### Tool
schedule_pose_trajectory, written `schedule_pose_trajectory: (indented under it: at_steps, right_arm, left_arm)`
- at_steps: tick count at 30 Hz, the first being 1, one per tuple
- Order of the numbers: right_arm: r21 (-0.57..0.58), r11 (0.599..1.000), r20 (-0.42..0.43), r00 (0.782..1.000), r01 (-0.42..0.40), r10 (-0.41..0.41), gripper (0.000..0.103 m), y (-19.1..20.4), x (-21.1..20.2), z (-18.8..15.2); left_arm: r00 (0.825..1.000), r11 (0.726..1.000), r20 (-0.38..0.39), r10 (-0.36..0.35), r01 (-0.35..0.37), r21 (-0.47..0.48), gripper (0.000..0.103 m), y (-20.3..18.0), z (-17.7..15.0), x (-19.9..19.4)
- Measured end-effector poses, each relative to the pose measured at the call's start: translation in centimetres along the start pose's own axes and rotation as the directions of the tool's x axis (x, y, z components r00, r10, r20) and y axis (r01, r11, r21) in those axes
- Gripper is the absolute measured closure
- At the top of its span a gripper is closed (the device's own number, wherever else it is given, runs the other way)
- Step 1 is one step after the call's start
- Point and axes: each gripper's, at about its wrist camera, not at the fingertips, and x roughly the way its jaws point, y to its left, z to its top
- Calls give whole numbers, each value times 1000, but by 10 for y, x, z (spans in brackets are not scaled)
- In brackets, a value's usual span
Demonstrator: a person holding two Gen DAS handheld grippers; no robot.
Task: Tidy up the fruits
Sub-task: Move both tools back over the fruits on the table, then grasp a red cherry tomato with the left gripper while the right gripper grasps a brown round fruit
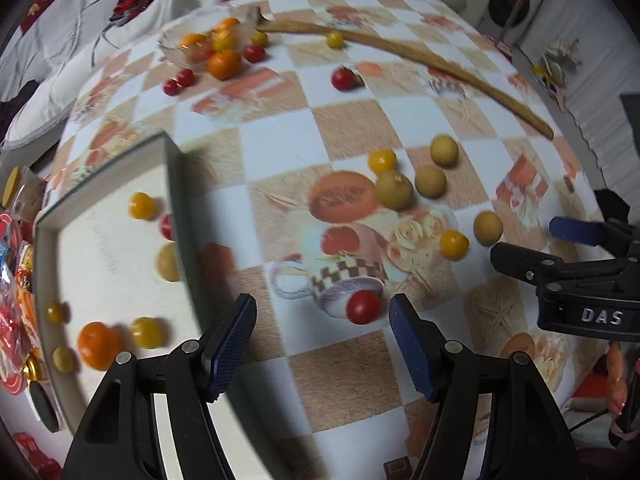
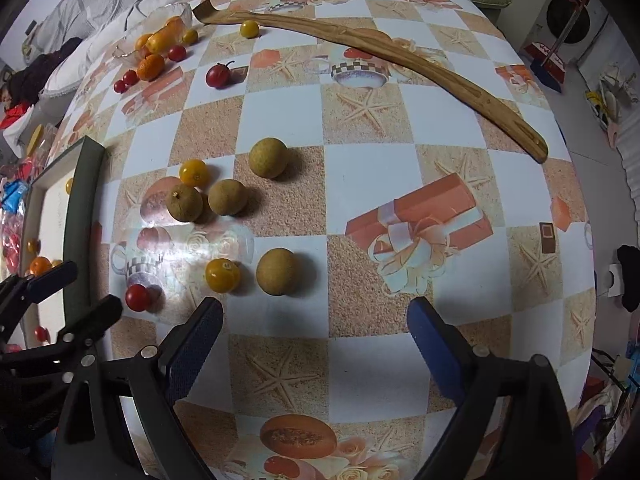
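Observation:
My left gripper (image 1: 322,312) is open and empty, with a red cherry tomato (image 1: 363,307) lying between its fingertips on the table; the tomato also shows in the right wrist view (image 2: 138,297). A shallow box tray (image 1: 172,184) at the left holds several small fruits, among them a small orange (image 1: 97,345). My right gripper (image 2: 316,316) is open and empty, just short of a brown longan (image 2: 277,271) and a yellow tomato (image 2: 222,275). More longans (image 2: 267,157) and a yellow tomato (image 2: 194,173) lie further out.
A glass bowl (image 1: 176,49) with oranges and tomatoes around it sits at the far left of the table. A long wooden stick (image 2: 384,58) lies across the far side. A lone red tomato (image 2: 218,75) lies mid-table. Snack packets (image 1: 12,280) lie left of the tray.

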Motion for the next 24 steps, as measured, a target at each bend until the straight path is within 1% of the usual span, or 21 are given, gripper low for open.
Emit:
schedule_pose_trajectory:
  at_steps: [2, 3, 4, 6, 9, 14, 17, 18, 19, 20, 21, 22, 23, 24]
  right_arm:
    - [-14, 1000, -5, 1000, -2, 2, 12, 1, 3, -2]
    - [-27, 1000, -11, 1000, -4, 3, 16, 2, 5, -2]
    - [-36, 999, -16, 1000, -7, 6, 24, 3, 7, -3]
    - [-57, 998, -30, 999, -16, 15, 31, 5, 12, -2]
    - [-82, 996, -31, 999, -14, 12, 33, 10, 19, 2]
    - [-125, 992, -3, 1000, 0, 0, 33, 17, 22, 9]
    - [-146, 989, 7, 1000, 19, -19, 45, 20, 21, 10]
    - [-149, 989, 10, 1000, 22, -21, 53, 20, 21, 10]
    - [-149, 989, 12, 1000, 23, -22, 60, 19, 20, 10]
    - [-146, 989, 14, 1000, 23, -21, 65, 18, 19, 10]
    - [-141, 990, 15, 1000, 19, -18, 73, 16, 18, 10]
    - [-134, 991, 14, 1000, 13, -11, 76, 14, 18, 12]
    - [-125, 992, 11, 1000, -1, 2, 76, 12, 18, 13]
    - [-118, 993, 10, 1000, -9, 10, 76, 8, 18, 14]
  left_arm:
    - [1000, 1000, -19, 4, -4, 0, 33, -3, -1, 10]
    - [1000, 1000, -27, 7, -7, -1, 33, -3, -1, 15]
    - [999, 1000, -37, 10, -10, -3, 33, -4, 0, 20]
    - [999, 1000, -44, 10, -10, -2, 33, -4, 0, 25]
    - [998, 1000, -52, 17, -17, 2, 33, -8, 2, 32]
    - [999, 1000, -42, 26, -26, -1, 33, -13, 7, 34]
    - [998, 999, -47, 32, -33, -8, 33, -16, 10, 35]
    - [998, 999, -50, 34, -35, -13, 33, -17, 11, 35]
    - [998, 999, -52, 32, -33, -18, 37, -18, 12, 35]
    - [998, 999, -53, 28, -29, -20, 40, -20, 13, 35]
    - [998, 999, -48, 30, -31, -18, 51, -22, 14, 34]
    - [999, 1000, -46, 27, -28, -14, 63, -24, 15, 32]
    - [999, 1000, -48, 23, -24, -12, 69, -26, 16, 31]
    - [999, 1000, -50, 17, -18, -12, 78, -27, 17, 31]
